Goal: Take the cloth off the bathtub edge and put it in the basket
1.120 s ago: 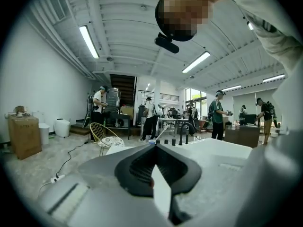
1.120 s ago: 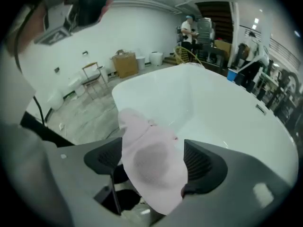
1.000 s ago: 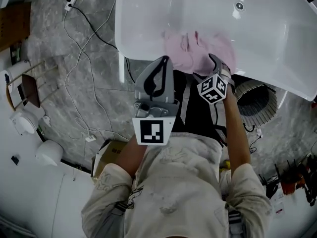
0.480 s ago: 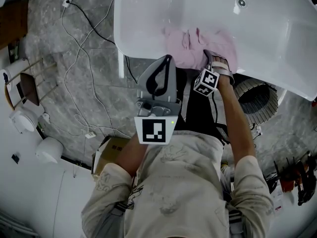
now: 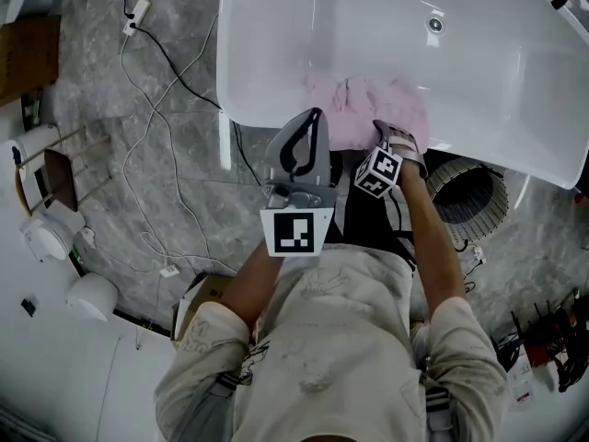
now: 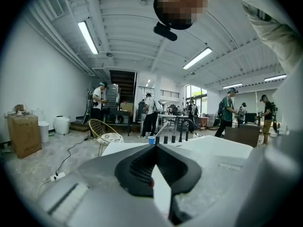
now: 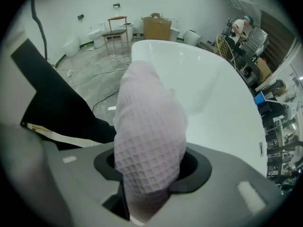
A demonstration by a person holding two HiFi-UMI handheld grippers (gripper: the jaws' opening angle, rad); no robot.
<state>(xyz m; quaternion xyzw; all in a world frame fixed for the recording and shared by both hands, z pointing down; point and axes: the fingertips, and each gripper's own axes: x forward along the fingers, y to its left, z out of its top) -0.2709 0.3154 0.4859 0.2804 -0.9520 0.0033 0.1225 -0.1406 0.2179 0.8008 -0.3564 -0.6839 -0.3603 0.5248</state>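
Half begun: the right gripper [image 5: 385, 132] has just been closing its jaws on the cloth [image 5: 354, 109] atop the bathtub [image 5: 276, 35]; left gripper [image 5: 313, 118] seemingly shut, empty; basket [image 5: 479, 212] awaits

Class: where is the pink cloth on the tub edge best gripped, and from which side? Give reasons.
Pinch a raised fold at the near edge of the cloth, from above, outside the tub: it drapes over the rim in bunched folds.
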